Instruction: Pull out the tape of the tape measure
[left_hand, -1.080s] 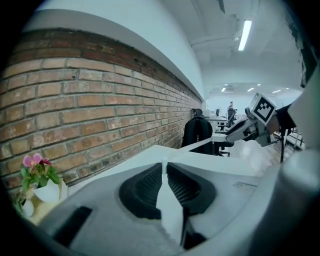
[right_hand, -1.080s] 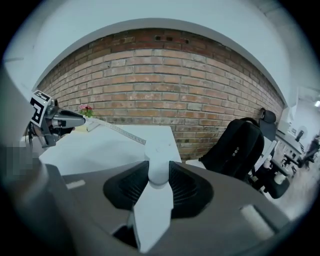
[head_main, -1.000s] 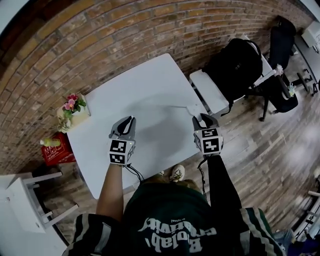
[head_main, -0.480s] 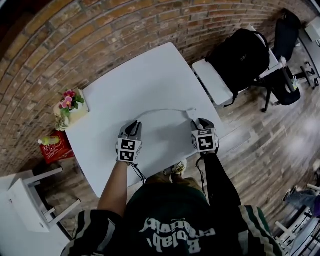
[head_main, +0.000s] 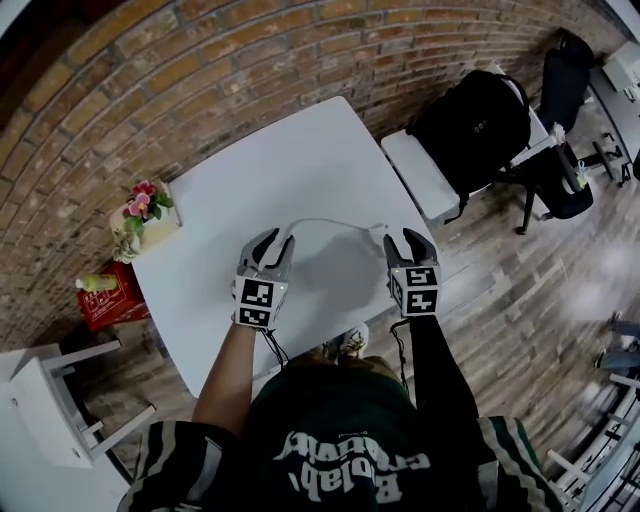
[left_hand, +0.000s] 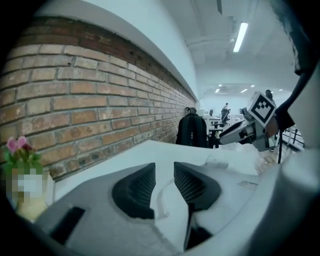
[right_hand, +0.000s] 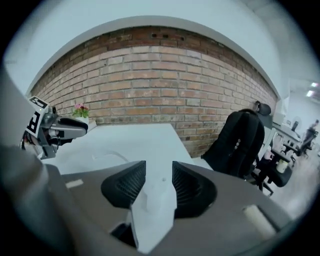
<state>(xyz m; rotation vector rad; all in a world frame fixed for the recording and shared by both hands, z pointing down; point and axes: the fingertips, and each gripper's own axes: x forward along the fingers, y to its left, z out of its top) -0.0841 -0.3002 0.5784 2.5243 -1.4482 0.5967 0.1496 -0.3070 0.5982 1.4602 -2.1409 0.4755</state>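
A white tape (head_main: 325, 222) arcs over the white table (head_main: 300, 150) between my two grippers. Its free end lies between the pads of my left gripper (head_main: 275, 240), whose jaws are opening and stand apart from the strip (left_hand: 161, 197). The white tape measure case (head_main: 380, 232) sits at the tape's right end. My right gripper (head_main: 408, 240) has the case (right_hand: 152, 200) between its pads, which still touch it while the jaws are opening. The right gripper view shows the tape (right_hand: 112, 155) on the table and the left gripper (right_hand: 55, 127) beyond.
A pot of pink flowers (head_main: 143, 212) stands at the table's left corner. A red crate (head_main: 108, 305) with a bottle is on the floor below it. A black backpack (head_main: 470, 125) rests on a white seat to the right, with a dark chair (head_main: 560, 170) behind. A brick wall (head_main: 200, 70) borders the table.
The left jaws have spread apart off the tape. The two grippers have come a little closer together, and the tape between them now bows into an arc.
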